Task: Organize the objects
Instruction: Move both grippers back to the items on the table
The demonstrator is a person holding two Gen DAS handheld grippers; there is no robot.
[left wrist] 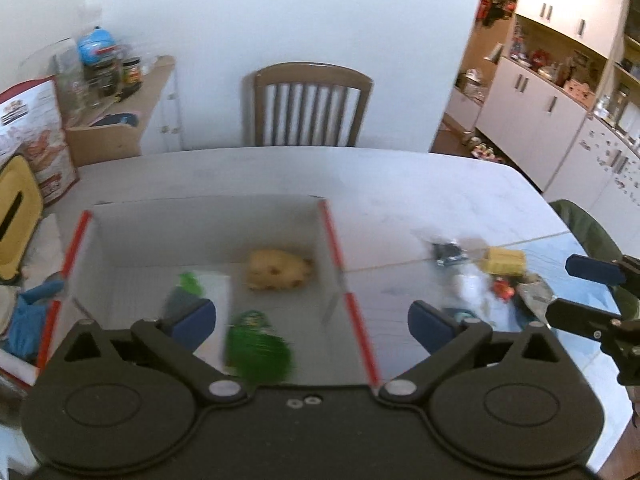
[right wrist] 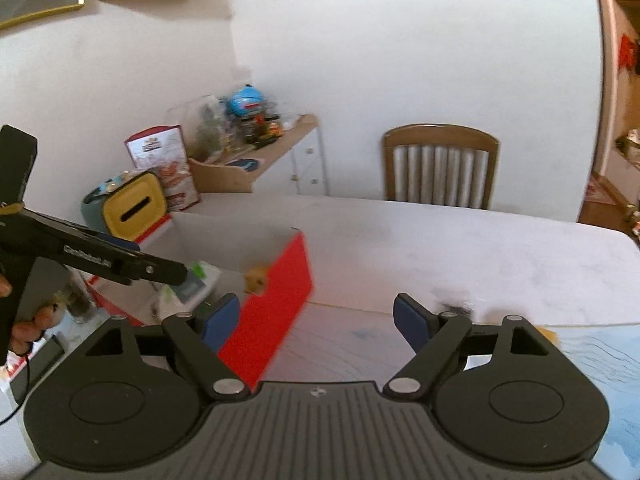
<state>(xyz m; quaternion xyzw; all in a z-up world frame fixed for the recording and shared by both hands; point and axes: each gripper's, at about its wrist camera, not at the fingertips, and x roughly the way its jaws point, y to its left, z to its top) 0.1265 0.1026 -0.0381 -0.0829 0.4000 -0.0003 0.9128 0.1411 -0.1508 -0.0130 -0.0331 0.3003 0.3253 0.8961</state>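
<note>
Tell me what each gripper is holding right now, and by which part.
Nothing. The left gripper hangs open over the box, above a green packet it does not grip. The right gripper is open and empty.

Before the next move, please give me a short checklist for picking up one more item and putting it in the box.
1. Left gripper open and empty: ok.
2. Right gripper open and empty: ok.
3. Box has free floor: ok.
4. Green toy fully at rest in the box: cannot tell, blurred.
5. Loose items remain on the table: ok.
6. Which item is easiest to grasp: cannot tell, blurred.
</note>
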